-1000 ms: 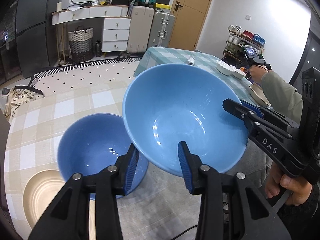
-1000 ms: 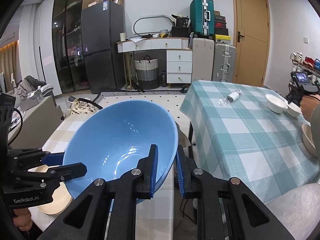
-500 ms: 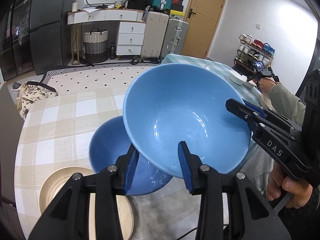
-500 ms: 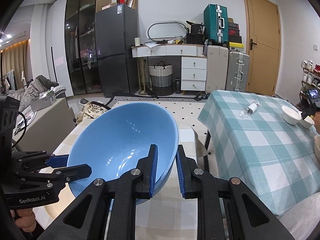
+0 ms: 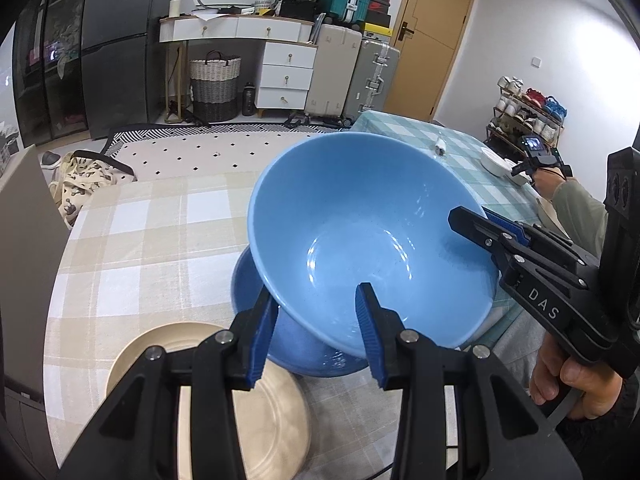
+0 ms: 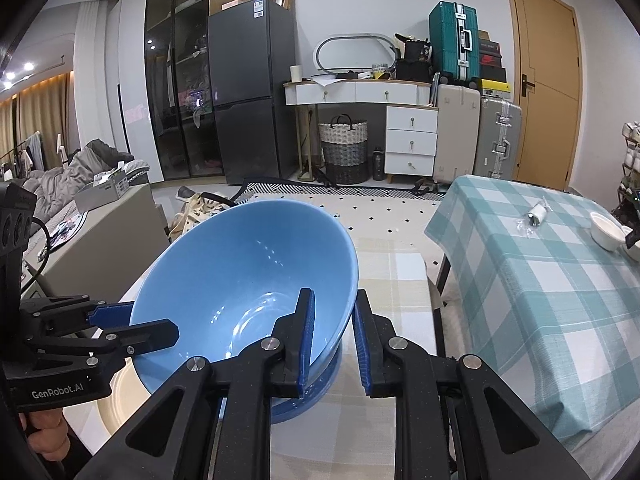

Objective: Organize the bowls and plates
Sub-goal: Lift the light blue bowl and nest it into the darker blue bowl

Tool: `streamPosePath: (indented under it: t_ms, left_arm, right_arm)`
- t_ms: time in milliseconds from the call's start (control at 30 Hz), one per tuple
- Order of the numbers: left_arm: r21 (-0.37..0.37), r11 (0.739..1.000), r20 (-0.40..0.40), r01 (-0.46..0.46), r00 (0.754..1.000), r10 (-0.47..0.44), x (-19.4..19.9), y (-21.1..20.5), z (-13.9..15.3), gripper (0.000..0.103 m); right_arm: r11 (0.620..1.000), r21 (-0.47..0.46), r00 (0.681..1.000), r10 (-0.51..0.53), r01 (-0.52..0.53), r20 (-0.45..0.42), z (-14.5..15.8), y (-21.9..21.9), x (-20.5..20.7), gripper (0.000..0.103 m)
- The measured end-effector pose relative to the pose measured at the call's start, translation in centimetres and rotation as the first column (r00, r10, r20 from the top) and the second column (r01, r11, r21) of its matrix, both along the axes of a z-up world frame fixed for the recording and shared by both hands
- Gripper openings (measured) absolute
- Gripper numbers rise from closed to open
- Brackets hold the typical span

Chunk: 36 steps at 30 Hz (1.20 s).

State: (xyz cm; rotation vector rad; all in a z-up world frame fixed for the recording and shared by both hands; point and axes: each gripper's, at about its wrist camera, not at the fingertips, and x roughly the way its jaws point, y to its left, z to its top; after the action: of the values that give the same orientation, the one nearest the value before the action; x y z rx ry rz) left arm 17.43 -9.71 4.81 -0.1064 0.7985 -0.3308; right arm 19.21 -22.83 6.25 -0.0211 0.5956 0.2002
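Now the light blue bowl [image 5: 372,240] hangs directly over the darker blue bowl [image 5: 296,344], which a second ago lay clear to its left in the left wrist view; the tan plate [image 5: 224,408] has likewise come closer to centre there.

The left gripper [image 5: 316,332] straddles the near rim of the light blue bowl, one pad under the outer wall and one inside. Its jaws stand partly apart, and whether the pads press on the rim cannot be told. The right gripper [image 6: 332,344] has its jaws drawn narrow on the opposite rim, one pad on the inner wall, one on the outer, clamping it. The bowl is tilted, held in the air between both tools. A hand [image 5: 568,380] grips the right tool's handle.

Below lies a beige checked tablecloth [image 5: 140,240], bearing the darker bowl and, touching it at the left, the plate. To the right stands a second table in teal check [image 6: 540,272] with a small white bowl [image 6: 606,230]. Behind: a dark fridge [image 6: 252,92], white drawers [image 6: 410,140], a wicker basket [image 6: 344,148], suitcases [image 6: 454,44] and a wooden door [image 6: 548,76].
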Motion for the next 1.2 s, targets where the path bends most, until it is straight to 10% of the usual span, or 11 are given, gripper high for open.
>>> streamPosePath:
  t_ms: [1200]
  left_arm:
    - [0.095,0.995,-0.055,-0.037,0.998,0.043,1.9,0.7,-3.6,0.038]
  right_arm:
    - [0.997,-0.068,0.987,0.025,-0.036,-0.156,-5.8,1.9,3.5,0.020]
